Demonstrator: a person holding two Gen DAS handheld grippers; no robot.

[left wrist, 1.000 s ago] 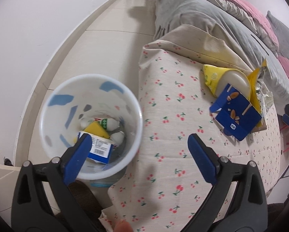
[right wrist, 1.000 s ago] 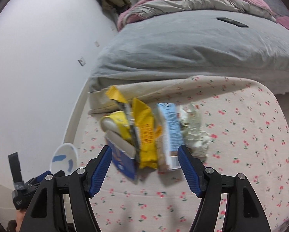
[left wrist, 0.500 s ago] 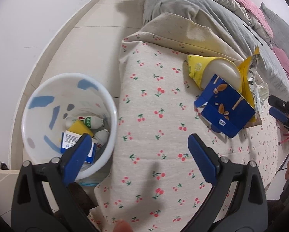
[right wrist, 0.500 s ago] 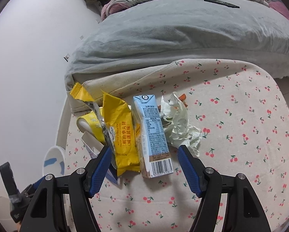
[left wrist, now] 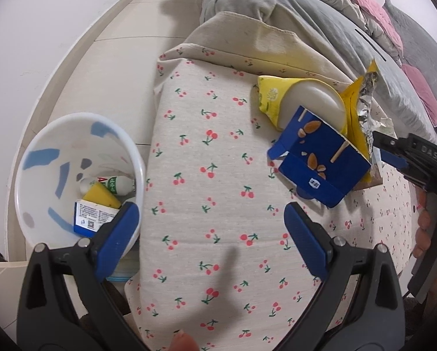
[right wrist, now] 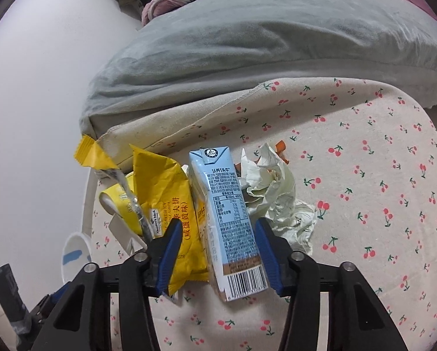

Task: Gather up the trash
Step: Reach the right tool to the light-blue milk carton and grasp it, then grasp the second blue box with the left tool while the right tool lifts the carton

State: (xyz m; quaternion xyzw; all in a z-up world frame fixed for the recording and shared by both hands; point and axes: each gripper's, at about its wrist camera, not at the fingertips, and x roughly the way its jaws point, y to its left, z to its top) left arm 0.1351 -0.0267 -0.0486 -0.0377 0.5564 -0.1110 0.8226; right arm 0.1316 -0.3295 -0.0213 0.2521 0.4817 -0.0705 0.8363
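**Blue pads narrowing around the milk carton**

Blue pads of my right gripper [right wrist: 217, 253] have just been closing, and the pale blue milk carton [right wrist: 228, 222] now stands between them along with the edge of the yellow snack wrapper [right wrist: 171, 213]. The right pad sits at the carton's side; the left one lies against the wrapper. I cannot tell whether they press yet. A second ago the same pads stood much wider and the carton lay further ahead of them; it now fills the gap, lower in my view.

Just right of the carton lies crumpled white paper [right wrist: 279, 204], touching it. All of this rests on the cherry-print cloth [right wrist: 364, 204], with the grey bedding [right wrist: 262, 44] behind.

My left gripper [left wrist: 208, 234] hangs spread wide with nothing between its pads, over the cloth's near edge. Its left pad overlaps the rim of the white bin [left wrist: 37, 152], which holds a small bottle, a yellow piece and a blue-and-white box. The bin has slid leftward in this view since before, and the dark blue box [left wrist: 320, 163] with the yellow-sleeved cup [left wrist: 314, 102] looms larger.
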